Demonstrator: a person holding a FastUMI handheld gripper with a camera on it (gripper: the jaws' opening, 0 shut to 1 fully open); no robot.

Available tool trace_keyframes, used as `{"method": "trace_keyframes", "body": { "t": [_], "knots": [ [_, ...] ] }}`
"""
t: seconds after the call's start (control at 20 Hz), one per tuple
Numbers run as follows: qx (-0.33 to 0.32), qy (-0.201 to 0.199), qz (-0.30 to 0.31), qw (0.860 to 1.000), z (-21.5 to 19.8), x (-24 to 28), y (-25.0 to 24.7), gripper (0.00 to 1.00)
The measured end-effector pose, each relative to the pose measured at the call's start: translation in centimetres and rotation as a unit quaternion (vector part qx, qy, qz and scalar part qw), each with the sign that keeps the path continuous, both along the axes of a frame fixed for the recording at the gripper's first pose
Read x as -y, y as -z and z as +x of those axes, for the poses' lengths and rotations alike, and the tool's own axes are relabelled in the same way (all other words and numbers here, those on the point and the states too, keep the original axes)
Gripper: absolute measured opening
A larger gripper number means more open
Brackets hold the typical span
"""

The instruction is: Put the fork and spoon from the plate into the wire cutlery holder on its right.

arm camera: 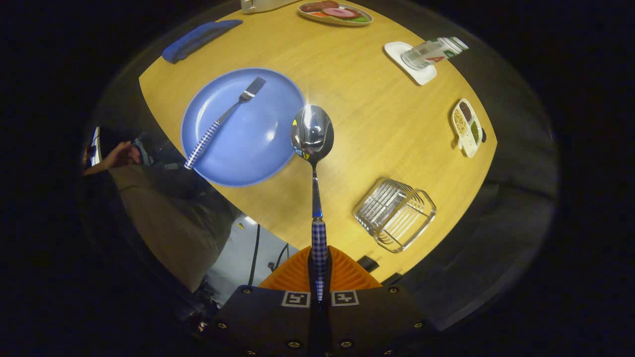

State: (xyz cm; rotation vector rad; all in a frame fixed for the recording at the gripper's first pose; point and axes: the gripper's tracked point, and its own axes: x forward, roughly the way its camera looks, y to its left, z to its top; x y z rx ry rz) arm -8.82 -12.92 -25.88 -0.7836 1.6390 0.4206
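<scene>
The claw [318, 277] grips the checked blue-and-white handle of a shiny steel spoon [312, 134], its bowl ahead, above the round blue plate's [258, 163] rim.

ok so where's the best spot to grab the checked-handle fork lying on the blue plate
Judging by its pose, take the checked-handle fork by its handle, near the end that overhangs the round blue plate's rim, coming down from above with the fingers across the handle. It lies flat and bare there. The gripper is shut on the checked-handle metal spoon.
</scene>
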Motion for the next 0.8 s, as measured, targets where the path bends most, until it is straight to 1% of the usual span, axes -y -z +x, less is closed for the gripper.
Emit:
{"method": "trace_keyframes", "body": {
  "t": [0.2,0.45,0.55,0.65,0.8],
  "knots": [
    [-0.004,0.036,-0.030,0.999,-0.4,4.8,-1.7,0.01],
    [-0.029,0.072,-0.051,0.996,-1.2,8.5,-2.0,0.01],
    [-0.051,0.073,-0.078,0.993,-1.7,10.5,-2.4,0.01],
    [-0.058,0.065,-0.108,0.990,-1.1,12.4,-2.4,0.01],
    [-0.071,0.076,-0.113,0.988,-0.3,13.0,-2.0,0.01]
  ]
}}
